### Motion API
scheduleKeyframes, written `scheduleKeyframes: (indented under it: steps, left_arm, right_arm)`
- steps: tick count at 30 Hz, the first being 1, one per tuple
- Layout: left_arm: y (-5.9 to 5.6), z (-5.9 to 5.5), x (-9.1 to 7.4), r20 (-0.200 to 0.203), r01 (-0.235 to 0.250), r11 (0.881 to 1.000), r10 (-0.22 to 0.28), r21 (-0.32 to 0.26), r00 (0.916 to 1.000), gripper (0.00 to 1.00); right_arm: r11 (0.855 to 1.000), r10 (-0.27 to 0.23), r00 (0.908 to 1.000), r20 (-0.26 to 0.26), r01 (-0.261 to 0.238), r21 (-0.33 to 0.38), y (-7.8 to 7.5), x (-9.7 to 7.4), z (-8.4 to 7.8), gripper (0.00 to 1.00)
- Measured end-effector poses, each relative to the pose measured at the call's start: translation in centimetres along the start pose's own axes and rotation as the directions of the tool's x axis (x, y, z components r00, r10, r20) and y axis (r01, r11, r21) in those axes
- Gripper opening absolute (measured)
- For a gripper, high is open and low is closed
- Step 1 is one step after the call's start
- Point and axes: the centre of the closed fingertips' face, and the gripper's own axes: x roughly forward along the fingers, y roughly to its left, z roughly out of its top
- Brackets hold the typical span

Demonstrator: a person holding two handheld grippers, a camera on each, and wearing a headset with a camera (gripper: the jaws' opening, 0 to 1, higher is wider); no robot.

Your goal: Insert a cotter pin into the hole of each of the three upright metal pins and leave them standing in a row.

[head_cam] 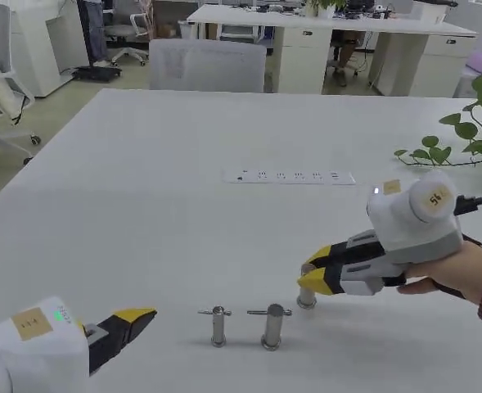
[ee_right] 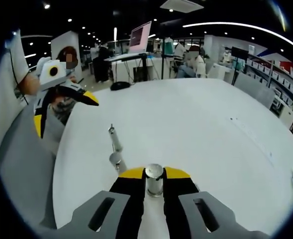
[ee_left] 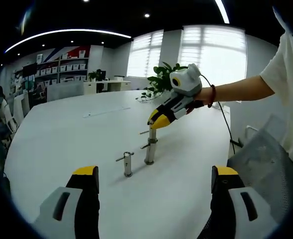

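The right gripper (ee_right: 154,174) is clamped on the third pin (ee_right: 154,181) at the row's right end on the table (head_cam: 183,205), the left gripper (ee_left: 155,173) hangs open, and a crooked release could tip this pin against its neighbour (head_cam: 273,326).

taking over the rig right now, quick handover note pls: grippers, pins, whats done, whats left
Right gripper: shut on the third metal pin, the right-hand one of the row, which stands on the table.
Left gripper: open, holding nothing, low at the left of the row.
Done: left pin and middle pin stand upright, each with a cotter pin through its top.
Left: the right gripper hides the third pin's hole, so check for its cotter pin, fit one if missing, then release it upright in line.
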Motion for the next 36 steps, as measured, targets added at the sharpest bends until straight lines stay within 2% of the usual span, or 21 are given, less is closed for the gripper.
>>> scheduleKeyframes:
  steps: [10, 18, 24, 36]
  left_arm:
    - [-0.3, 0.1, -0.1, 0.0, -0.002, 1.0, 0.002, 0.004, 1.0, 0.93]
    - [-0.7, 0.1, -0.3, 0.002, -0.004, 1.0, 0.004, 0.006, 1.0, 0.93]
    - [-0.9, 0.1, -0.5, 0.003, -0.007, 1.0, 0.007, 0.006, 1.0, 0.93]
    - [-1.1, 0.1, -0.9, 0.006, -0.015, 1.0, 0.015, 0.004, 0.9999, 0.92]
  right_arm:
    - [0.999, 0.033, 0.9994, -0.008, -0.033, -0.019, 2.3, -1.5, -0.8, 0.13]
    - [0.997, 0.073, 0.9973, -0.007, -0.073, -0.039, 4.7, -1.9, -1.0, 0.13]
    - [0.994, 0.099, 0.9951, 0.002, -0.099, -0.05, 6.5, -1.6, -0.9, 0.13]
    - [0.989, 0.141, 0.9899, 0.016, -0.14, -0.049, 9.0, 0.0, -1.0, 0.13]
